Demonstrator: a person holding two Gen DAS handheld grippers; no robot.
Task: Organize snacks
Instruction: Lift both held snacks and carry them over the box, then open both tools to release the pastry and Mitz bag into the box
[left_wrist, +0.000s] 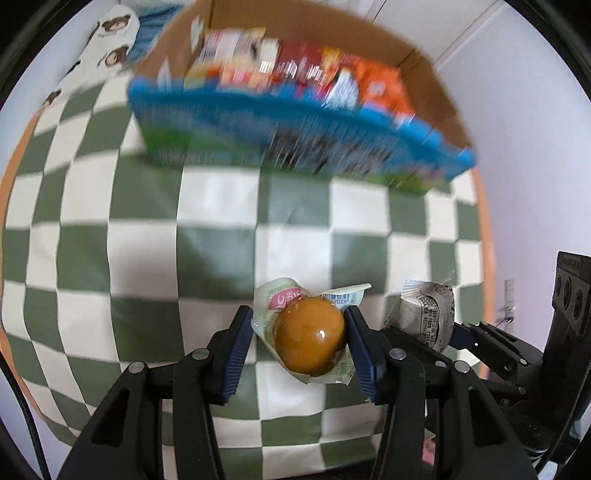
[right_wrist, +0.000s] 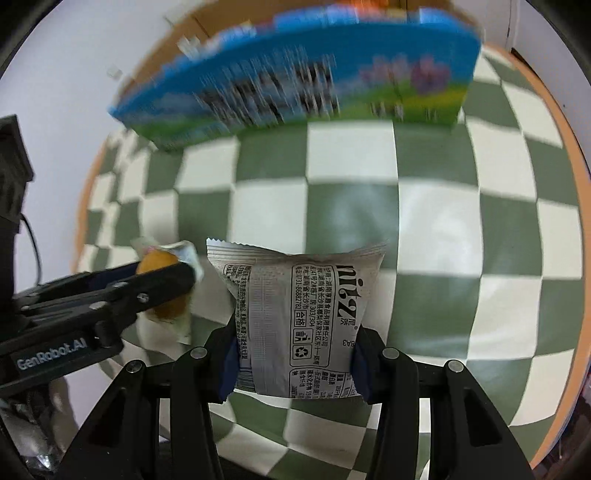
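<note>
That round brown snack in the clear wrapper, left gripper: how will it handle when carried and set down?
Probably slippery: the round brown snack sits in glossy film, and the left gripper pinches a curved, shiny surface. Likely to roll once released, being nearly spherical, though the loose wrapper flaps may slow it on the checkered cloth. The film itself looks floppy, so gripping a flap alone would let it swing.

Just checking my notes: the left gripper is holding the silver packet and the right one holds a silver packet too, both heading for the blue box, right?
Not quite. In the left wrist view the left gripper holds a brown egg-shaped snack in clear wrap. The right gripper does hold the silver packet, facing the blue box.
</note>
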